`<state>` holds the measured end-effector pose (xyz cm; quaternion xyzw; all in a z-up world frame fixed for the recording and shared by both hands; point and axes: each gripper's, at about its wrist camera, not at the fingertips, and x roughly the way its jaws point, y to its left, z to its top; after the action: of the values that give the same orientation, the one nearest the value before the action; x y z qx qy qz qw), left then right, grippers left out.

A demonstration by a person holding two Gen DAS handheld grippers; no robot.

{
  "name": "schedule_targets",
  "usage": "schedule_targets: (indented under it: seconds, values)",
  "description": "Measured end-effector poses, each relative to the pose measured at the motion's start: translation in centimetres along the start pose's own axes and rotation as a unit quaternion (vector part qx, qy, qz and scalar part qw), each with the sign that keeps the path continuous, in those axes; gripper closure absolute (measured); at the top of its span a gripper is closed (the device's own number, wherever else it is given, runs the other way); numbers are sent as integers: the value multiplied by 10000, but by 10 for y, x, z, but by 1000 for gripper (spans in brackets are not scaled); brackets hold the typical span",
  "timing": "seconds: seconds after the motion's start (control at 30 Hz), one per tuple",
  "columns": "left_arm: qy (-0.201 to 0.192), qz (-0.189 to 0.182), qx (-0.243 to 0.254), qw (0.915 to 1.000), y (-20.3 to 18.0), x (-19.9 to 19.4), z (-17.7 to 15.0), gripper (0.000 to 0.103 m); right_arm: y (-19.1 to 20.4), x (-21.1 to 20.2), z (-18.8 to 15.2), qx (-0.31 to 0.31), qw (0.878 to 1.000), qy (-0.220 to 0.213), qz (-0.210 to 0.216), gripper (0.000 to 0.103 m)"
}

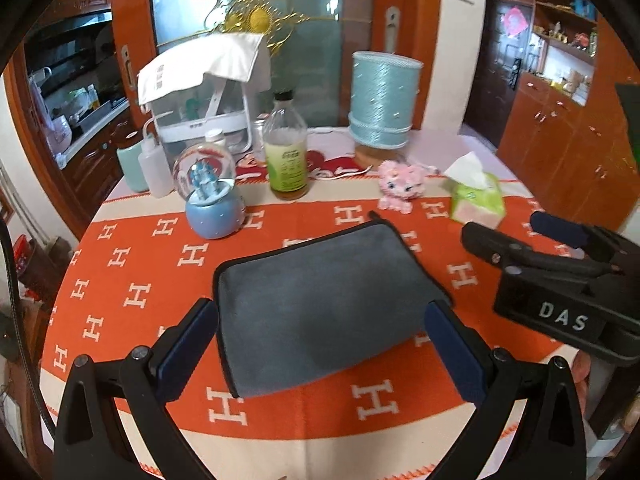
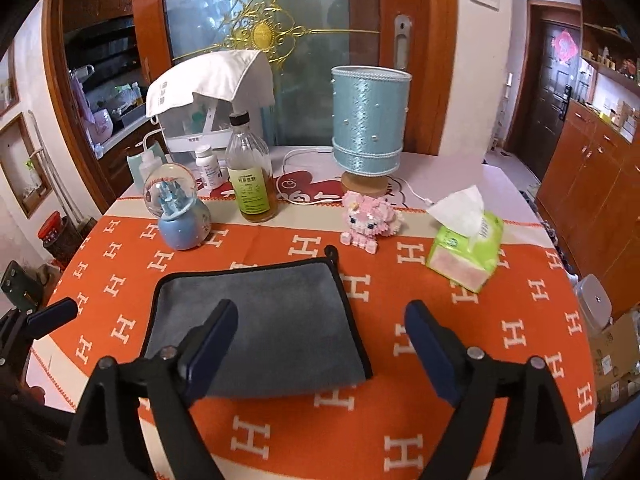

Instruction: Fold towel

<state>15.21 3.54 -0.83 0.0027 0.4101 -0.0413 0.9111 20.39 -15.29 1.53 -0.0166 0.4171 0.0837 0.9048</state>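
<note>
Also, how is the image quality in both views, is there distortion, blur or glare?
Left wrist view: strong fisheye bending, dark corners; the grey towel looks slightly soft, and the right gripper at the edge is stretched. Right wrist view: the same curved distortion; the glass door shows pale reflections, while the tissue pack stays fairly sharp.

Grey towel, folded, on the orange cloth

The towel [image 1: 316,300] [image 2: 260,320] is grey with black-piped edges, folded into a flat rectangle, lying on the orange H-patterned cloth [image 1: 132,280] [image 2: 460,332], near the blue snow globe [image 1: 210,196] [image 2: 178,210].
</note>
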Motion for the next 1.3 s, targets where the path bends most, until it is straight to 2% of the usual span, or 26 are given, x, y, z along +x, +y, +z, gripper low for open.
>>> schedule_targets:
  seconds: [0.1, 0.27, 0.47, 0.73, 0.87, 1.17, 1.3]
  values:
    - [48, -178, -16, 9998, -6, -12, -2, 1, -6, -16, -5, 106, 9999, -48, -41, 17]
    - [14, -265, 73, 9996, -19, -31, -8, 1, -16, -36, -10, 244, 9996, -77, -82, 17]
    - [-221, -222, 99, 9995, -28, -61, -16, 1, -24, -63, -22, 325, 9994, -138, -32, 17]
    - [-638, 84, -113, 9979, -28, -95, -37, 1, -26, -106, -44, 193, 9984, -435, -308, 17]
    - [-557, -40, -265, 9981, -28, -101, -49, 1, -29, -117, -57, 202, 9982, -458, -324, 17]
    - [-300, 47, -379, 9988, -33, -110, -65, 1, -37, -134, -85, 357, 9985, -391, -152, 17]
    - [-357, 81, -300, 9989, -41, -114, -72, 1, -38, -142, -98, 351, 9984, -409, -171, 17]
